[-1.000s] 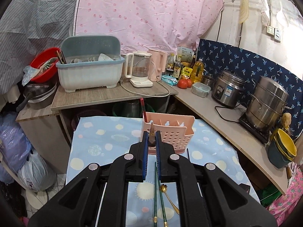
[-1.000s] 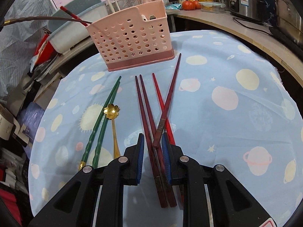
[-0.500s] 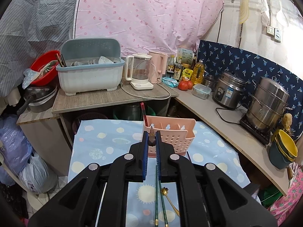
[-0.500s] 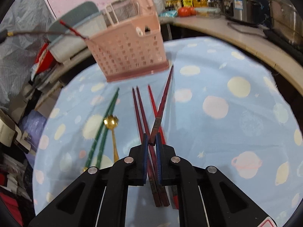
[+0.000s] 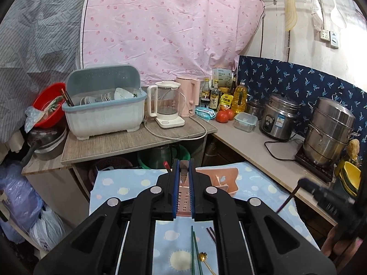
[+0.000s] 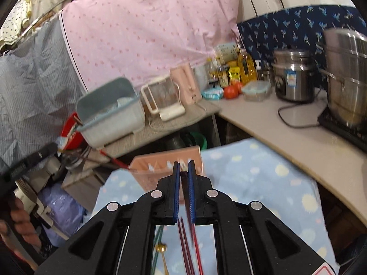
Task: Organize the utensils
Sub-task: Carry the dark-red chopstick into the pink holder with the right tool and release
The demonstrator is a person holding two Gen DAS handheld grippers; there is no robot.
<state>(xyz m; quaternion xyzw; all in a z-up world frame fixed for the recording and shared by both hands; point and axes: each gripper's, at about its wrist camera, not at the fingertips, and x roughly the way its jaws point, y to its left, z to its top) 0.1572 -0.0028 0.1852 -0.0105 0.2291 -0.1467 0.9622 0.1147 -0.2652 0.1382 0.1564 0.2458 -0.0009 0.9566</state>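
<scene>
My left gripper (image 5: 183,163) is shut on a thin dark utensil (image 5: 184,168), seen end-on just above the pink slotted basket (image 5: 220,176). A red chopstick (image 5: 167,166) leans out of the basket's left side. My right gripper (image 6: 182,166) is shut on a dark red chopstick (image 6: 184,174), held in the air in front of the basket (image 6: 160,165). Below on the blue cloth (image 6: 252,171) lie two dark red chopsticks (image 6: 183,247), a red chopstick (image 6: 197,252), green chopsticks (image 5: 195,252) and a gold spoon (image 5: 203,256).
Behind the cloth a wooden shelf holds a blue-grey dish rack (image 5: 103,114) and a kettle (image 5: 166,107). A counter (image 5: 263,153) runs along the right with a rice cooker (image 5: 278,118) and a steel pot (image 5: 328,133). A hand (image 6: 20,220) shows at the left.
My right gripper closed on a dark red chopstick and lifted it well off the cloth, tilting up toward the basket. My left gripper rose slightly, still shut on its utensil.
</scene>
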